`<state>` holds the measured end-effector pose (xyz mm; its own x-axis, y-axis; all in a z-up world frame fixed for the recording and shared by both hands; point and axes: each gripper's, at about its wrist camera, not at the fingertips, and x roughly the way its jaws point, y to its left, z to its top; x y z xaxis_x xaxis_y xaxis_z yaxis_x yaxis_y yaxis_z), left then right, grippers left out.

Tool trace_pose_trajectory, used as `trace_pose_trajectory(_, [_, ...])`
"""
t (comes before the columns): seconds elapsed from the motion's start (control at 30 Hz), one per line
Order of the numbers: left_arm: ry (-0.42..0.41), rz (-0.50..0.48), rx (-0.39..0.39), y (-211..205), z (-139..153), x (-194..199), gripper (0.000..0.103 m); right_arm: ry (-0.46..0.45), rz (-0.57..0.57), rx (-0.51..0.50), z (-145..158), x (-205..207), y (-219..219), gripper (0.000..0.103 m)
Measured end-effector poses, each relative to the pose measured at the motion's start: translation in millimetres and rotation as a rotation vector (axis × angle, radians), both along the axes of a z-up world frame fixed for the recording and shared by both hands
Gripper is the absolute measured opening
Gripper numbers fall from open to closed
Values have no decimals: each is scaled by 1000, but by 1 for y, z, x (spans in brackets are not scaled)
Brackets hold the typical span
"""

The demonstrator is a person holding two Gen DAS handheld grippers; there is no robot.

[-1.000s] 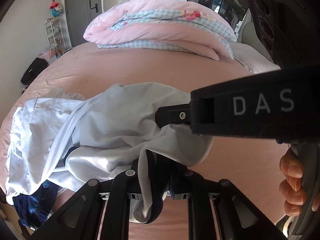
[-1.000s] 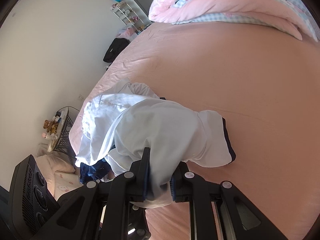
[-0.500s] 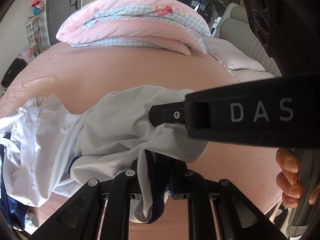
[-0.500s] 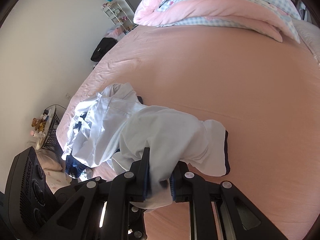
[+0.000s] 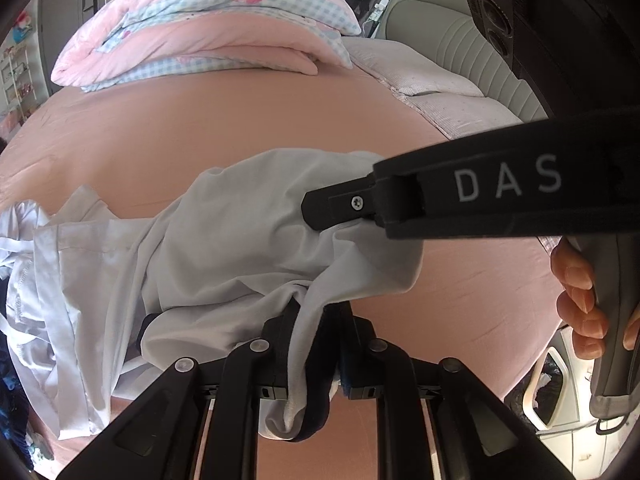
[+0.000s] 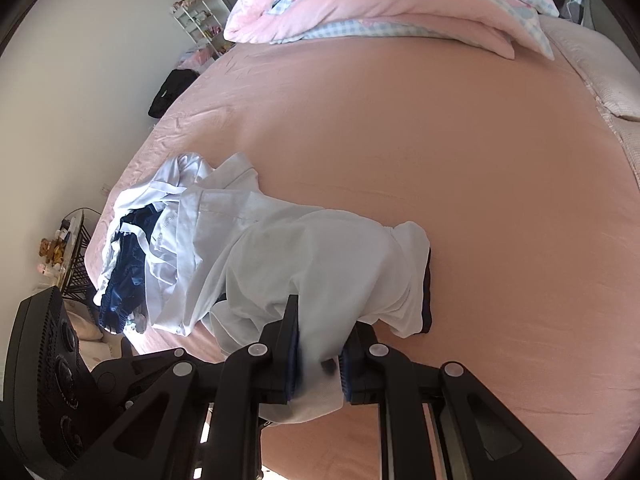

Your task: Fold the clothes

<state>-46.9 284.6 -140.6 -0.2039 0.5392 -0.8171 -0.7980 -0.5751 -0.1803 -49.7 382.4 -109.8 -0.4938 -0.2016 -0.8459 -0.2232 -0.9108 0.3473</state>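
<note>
Both tongs were clamped on 1 pale garment (image 6: 328, 264) over the pink bed (image 6: 480, 160). Left tongs (image 5: 316, 344): jaws nearly closed, pinching a fold of white cloth with a dark navy edge that hung down between the pads. Right tongs (image 6: 318, 356): jaws likewise nearly closed on a bunched white fold of the same garment. The garment was lifted at the 2 pinch points and trailed back to a crumpled heap of white and dark blue clothes (image 6: 132, 264) near the bed's left edge. A folded pink and blue-checked quilt (image 5: 208, 28) lay at the far side of the bed. A hand (image 5: 580, 300) gripped the right tongs' handle in the left wrist view.
</note>
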Motion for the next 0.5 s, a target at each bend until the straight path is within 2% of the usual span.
trace_pose_trajectory(0.1, [-56,-25,0,-5,-9,-5,20,-14,-8,6,-5,1,-1,15])
trace_pose_trajectory(0.17, [-64,-25,17,-13,-11,-7,26,-20,-7,10,-8,1,-2,15])
trace_pose_trajectory(0.2, [-64,-24,22,-17,-13,-9,32,-20,-9,9,-12,-1,-2,15])
trace_pose_trajectory(0.3, [-64,-4,2,-30,-18,-14,75,-22,-25,-2,-14,-1,0,15])
trace_pose_trajectory(0.33, [-57,4,-5,-35,-19,-16,85,-22,-27,-1,-14,-1,0,15])
trace_pose_trajectory(0.5, [37,10,-32,-61,-17,-24,87,-37,-37,9,-19,-1,2,15])
